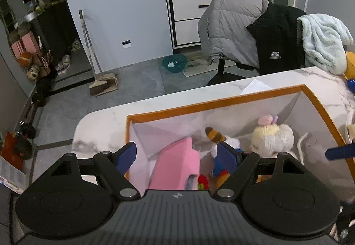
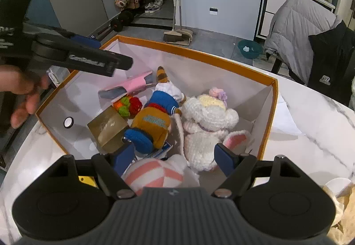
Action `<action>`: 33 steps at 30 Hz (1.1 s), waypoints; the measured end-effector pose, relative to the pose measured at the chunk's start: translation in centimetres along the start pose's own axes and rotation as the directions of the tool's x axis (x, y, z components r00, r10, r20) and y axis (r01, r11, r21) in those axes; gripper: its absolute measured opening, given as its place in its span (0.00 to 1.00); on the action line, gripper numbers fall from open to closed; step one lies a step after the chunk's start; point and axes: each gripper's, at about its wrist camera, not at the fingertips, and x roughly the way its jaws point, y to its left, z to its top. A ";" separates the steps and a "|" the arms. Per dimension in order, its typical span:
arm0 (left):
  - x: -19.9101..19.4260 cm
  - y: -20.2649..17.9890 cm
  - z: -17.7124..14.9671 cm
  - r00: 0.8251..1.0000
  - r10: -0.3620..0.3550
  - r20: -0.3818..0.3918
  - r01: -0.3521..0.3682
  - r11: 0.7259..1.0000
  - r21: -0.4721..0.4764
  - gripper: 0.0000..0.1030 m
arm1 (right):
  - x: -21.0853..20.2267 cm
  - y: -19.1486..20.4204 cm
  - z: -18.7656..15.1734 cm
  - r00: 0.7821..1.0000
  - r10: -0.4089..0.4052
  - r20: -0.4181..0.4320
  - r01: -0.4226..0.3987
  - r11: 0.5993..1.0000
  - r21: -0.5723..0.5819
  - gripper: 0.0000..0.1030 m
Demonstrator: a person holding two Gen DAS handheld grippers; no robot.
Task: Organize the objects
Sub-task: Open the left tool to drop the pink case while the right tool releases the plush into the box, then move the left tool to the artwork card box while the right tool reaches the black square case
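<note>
Two grippers hang over one orange-rimmed box (image 1: 221,107) on the marble table (image 1: 104,125), and both are empty.

From your left wrist view, the left gripper (image 1: 178,157) has its jaws spread wide with nothing between the pads; they frame the pink case (image 1: 175,162), which lies below them in the near left part of the box, not pinched. Beside it lie a striped-tail doll (image 1: 216,136) and a cream knitted doll (image 1: 273,139) toward the far right corner. A blue fingertip of your other tool pokes in at the right edge. Judging by the tilt, you are holding this gripper above the rim so it clears the wall.

From your right wrist view, the right gripper (image 2: 175,156) is also open, its pads apart over a pink-and-white striped plush (image 2: 153,175) that sits just under them; I cannot tell whether it rests inside the box or against the near wall. Further in, the knitted doll (image 2: 208,118), a brown-and-blue doll (image 2: 153,125), a tan block (image 2: 108,129), a small red-and-green knit (image 2: 129,105) and the pink case (image 2: 133,85) are packed touching one another, which reads as sorting nearly done. Your hand (image 2: 20,94) holds the left tool over the far left corner.
</note>
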 end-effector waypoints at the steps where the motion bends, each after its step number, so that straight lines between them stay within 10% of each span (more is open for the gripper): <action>1: -0.4 0.1 -0.2 1.000 0.001 0.003 -0.001 1.000 0.004 0.91 | -0.2 0.1 -0.1 1.000 -0.003 0.001 0.003 1.000 -0.002 0.78; 12: -8.6 1.7 -5.0 0.983 -0.132 0.131 0.139 0.989 -0.052 0.91 | -4.9 2.9 -1.9 0.999 -0.036 0.032 0.038 0.996 -0.081 0.78; 33: -13.4 -1.6 -15.1 0.971 -0.233 0.055 0.234 0.972 -0.016 0.91 | -11.4 6.9 -10.9 0.998 -0.034 0.056 0.041 0.991 -0.130 0.80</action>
